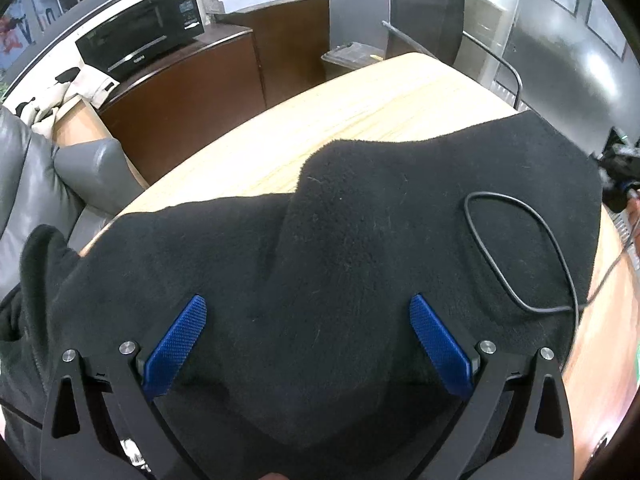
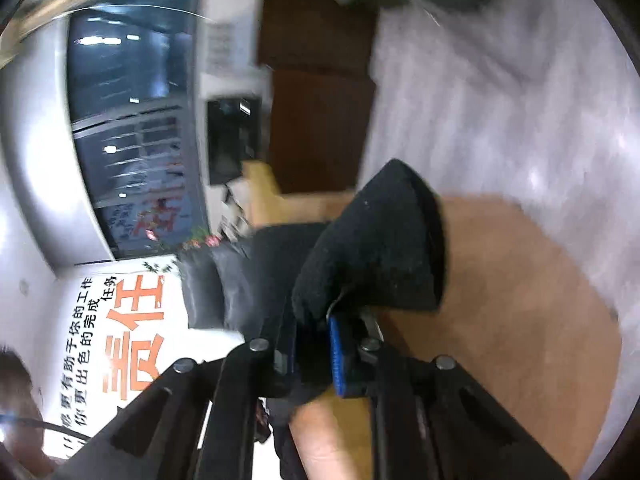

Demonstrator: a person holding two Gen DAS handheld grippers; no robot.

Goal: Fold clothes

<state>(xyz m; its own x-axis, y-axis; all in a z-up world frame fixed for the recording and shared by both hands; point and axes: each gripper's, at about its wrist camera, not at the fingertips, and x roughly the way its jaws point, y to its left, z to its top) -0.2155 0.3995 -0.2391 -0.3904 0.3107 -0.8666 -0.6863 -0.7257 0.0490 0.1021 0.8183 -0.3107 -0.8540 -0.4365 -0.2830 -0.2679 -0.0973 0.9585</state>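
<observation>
A black fleece garment (image 1: 360, 240) lies spread over the near part of a light wooden table (image 1: 360, 96), one part hanging off the left edge. My left gripper (image 1: 308, 320) is open, its blue fingers (image 1: 176, 344) wide apart just above the fleece. My right gripper (image 2: 316, 344) is shut on a bunched corner of the black garment (image 2: 372, 248) and holds it up above the table, tilted sideways. The right wrist view is blurred.
A thin black cable (image 1: 520, 248) loops over the fleece at right. A grey leather chair (image 1: 48, 184) stands left of the table. Dark wood cabinets (image 1: 200, 80) with a black microwave (image 1: 140, 40) stand behind. A black office chair (image 1: 428, 8) is at the table's far end.
</observation>
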